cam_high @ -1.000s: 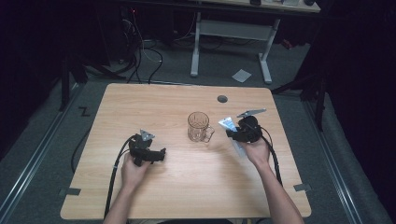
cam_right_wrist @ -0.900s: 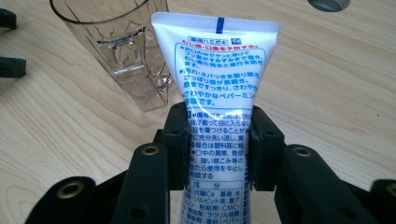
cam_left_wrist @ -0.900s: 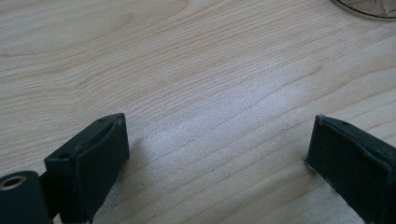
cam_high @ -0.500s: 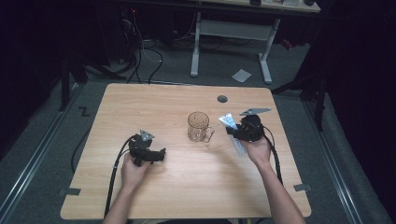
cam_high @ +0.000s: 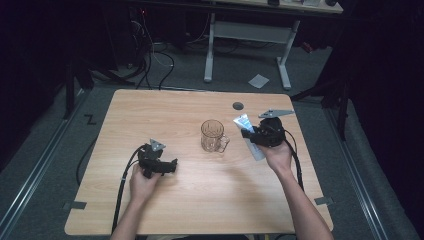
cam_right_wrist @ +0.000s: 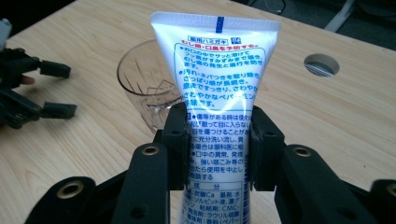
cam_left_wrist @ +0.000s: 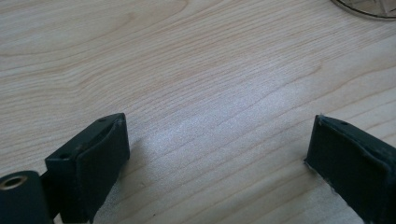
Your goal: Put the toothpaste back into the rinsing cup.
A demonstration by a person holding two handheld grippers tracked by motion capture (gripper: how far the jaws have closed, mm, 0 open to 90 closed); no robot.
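Note:
A white toothpaste tube (cam_right_wrist: 217,93) with blue and red print stands between the jaws of my right gripper (cam_right_wrist: 219,144), which is shut on its middle. In the high view the tube (cam_high: 244,122) points up and left from that gripper (cam_high: 250,136), just right of a clear glass mug (cam_high: 213,136) that stands at the table's middle. The mug (cam_right_wrist: 147,86) shows behind the tube, to its left. My left gripper (cam_high: 172,165) rests low on the table's left half, jaws wide apart with only bare wood between them (cam_left_wrist: 217,154). The mug's base (cam_left_wrist: 369,7) peeks in at the top right.
The wooden table (cam_high: 150,115) has a round cable hole (cam_high: 238,105) near its far edge. The left gripper's cable (cam_high: 122,180) trails off the near edge. Behind the table stand a white desk frame (cam_high: 250,35) and floor cables.
My right gripper has lifted slightly with the tube, hardly shifting sideways. The left gripper has stayed put.

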